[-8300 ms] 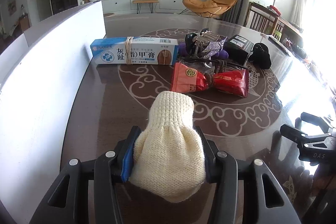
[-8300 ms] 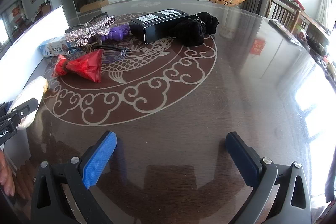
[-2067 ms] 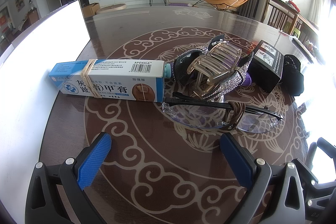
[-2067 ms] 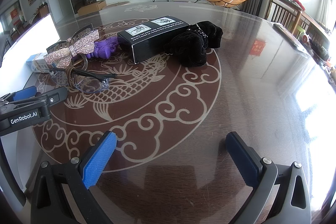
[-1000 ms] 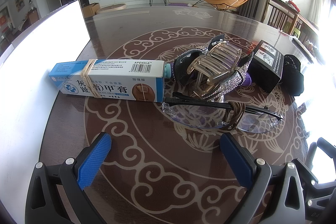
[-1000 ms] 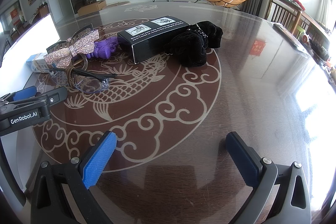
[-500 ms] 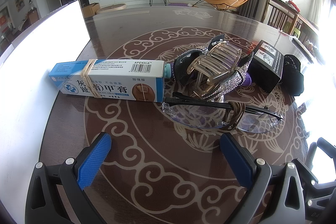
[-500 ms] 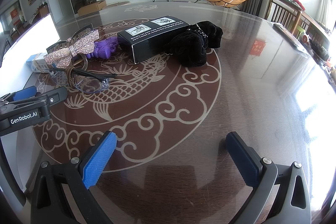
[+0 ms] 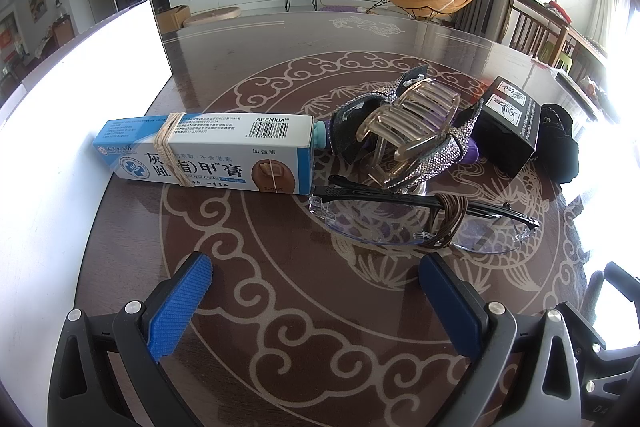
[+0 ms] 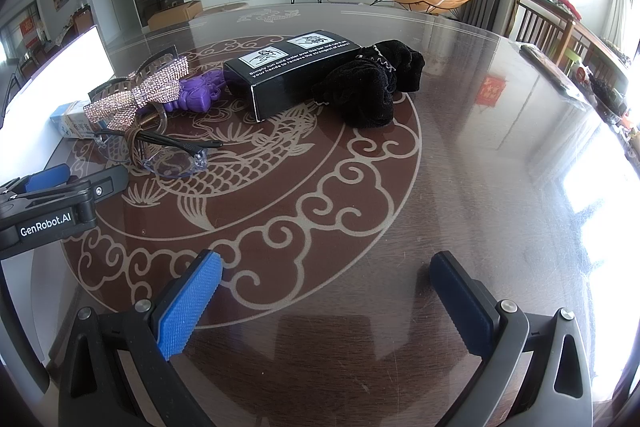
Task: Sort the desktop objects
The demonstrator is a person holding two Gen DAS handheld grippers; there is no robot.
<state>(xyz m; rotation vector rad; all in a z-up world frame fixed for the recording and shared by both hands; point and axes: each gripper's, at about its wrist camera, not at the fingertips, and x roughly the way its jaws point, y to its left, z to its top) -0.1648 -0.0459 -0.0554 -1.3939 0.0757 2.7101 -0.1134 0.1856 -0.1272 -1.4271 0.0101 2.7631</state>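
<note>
My left gripper is open and empty, low over the table. Just ahead lie clear glasses with a brown hair tie looped on them. Behind them are a blue and white cream box, a rhinestone bow hair claw, a black box and a black cloth. My right gripper is open and empty over bare table. In the right wrist view I see the glasses, bow clip, a purple toy, black box and black cloth.
A white bin wall runs along the left side of the dark patterned table. The left gripper's body shows at the left of the right wrist view. Chairs stand beyond the table's right edge.
Over 8 s the left gripper lost the cream knit item it held and now stands open closer to the glasses; the red packet is gone. Nothing moved in the last second.
</note>
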